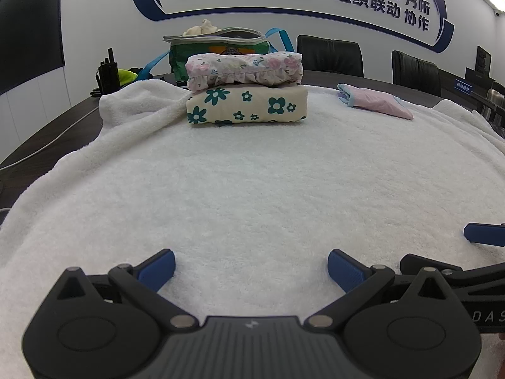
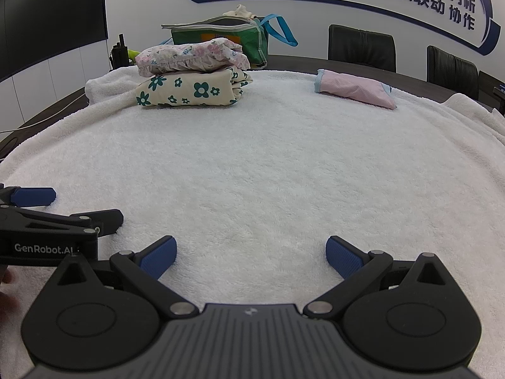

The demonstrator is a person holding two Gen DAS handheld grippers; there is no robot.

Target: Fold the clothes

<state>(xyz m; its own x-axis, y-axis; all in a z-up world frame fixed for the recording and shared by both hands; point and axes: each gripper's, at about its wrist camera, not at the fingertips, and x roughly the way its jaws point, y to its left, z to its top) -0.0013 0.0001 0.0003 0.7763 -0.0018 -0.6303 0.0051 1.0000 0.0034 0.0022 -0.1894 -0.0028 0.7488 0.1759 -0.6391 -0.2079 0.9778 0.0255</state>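
Both grippers hang low over the near part of a white towel (image 1: 252, 173) that covers the tabletop. The left gripper (image 1: 251, 267) and the right gripper (image 2: 251, 254) each stand spread wide, nothing between the blue pads. Towards the far left edge two folded floral garments are stacked: a pink one (image 1: 244, 68) on a cream one (image 1: 247, 104). A pink cloth (image 1: 375, 101) lies near the far right. Behind the stack stands a green bag (image 1: 217, 47).

Two folded garments stacked near the towel's far left corner: pink floral piece (image 1: 244, 68) atop the cream one with teal flowers (image 1: 246, 104). A pink folded piece (image 1: 375, 101) lies flat toward the far right edge.
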